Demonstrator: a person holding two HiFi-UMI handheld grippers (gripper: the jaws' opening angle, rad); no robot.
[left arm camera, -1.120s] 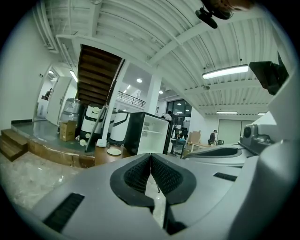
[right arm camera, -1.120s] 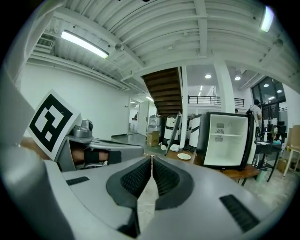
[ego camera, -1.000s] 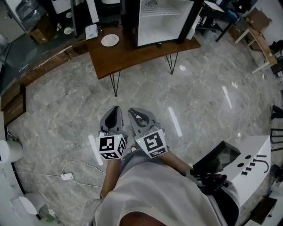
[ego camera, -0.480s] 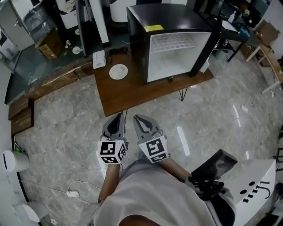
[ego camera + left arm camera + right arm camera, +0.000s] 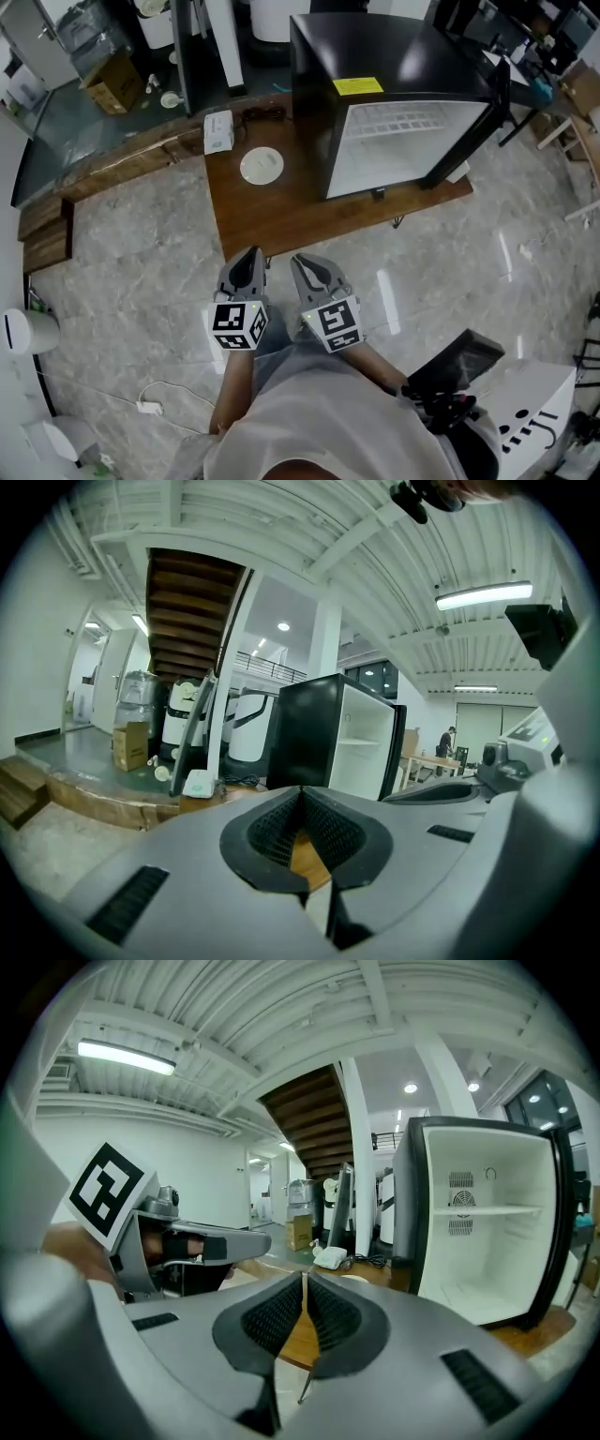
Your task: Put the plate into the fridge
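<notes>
Head view had the fridge (image 5: 403,112) and plate (image 5: 262,166) lower and nearer than a second before. Left gripper (image 5: 248,254) and right gripper (image 5: 303,262) were both closed, empty.

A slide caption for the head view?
Left gripper and right gripper, shut, face the plate beside the open fridge.

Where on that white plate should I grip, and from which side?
Probably its rim, at the edge nearest you. The plate lies flat on the table, so only the rim offers a pinch. The near side is open, while a white box sits just beyond it.
</notes>
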